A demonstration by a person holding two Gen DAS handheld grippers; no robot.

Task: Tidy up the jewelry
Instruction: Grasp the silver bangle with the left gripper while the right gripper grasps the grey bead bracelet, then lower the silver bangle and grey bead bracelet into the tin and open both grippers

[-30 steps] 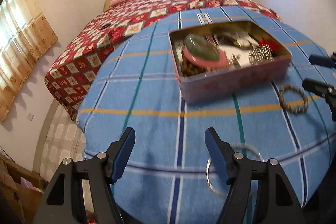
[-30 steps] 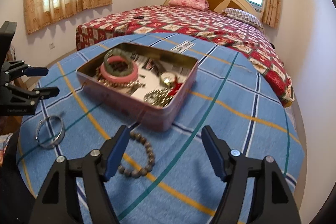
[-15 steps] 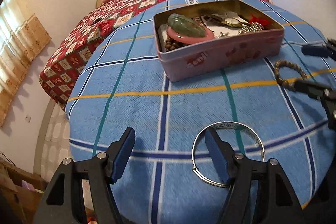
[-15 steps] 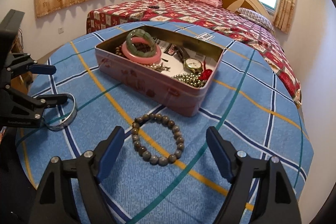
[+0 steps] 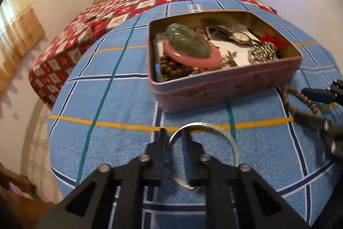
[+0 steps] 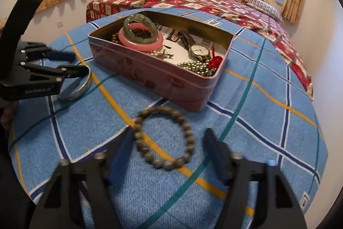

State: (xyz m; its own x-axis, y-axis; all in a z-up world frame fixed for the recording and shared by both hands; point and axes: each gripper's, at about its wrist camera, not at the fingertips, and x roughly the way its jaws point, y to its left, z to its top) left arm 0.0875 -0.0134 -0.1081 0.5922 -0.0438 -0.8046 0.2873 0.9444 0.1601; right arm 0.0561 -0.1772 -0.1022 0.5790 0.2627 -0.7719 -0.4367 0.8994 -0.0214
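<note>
L wrist | blue plaid cloth (image 5: pixel 120 104) | red quilt bed (image 5: pixel 137 3) behind

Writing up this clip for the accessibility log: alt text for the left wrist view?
The left gripper is closed on the rim of a silver bangle lying on a blue plaid cloth. Behind it sits an open pink tin full of jewelry, with a bed beyond.
</note>
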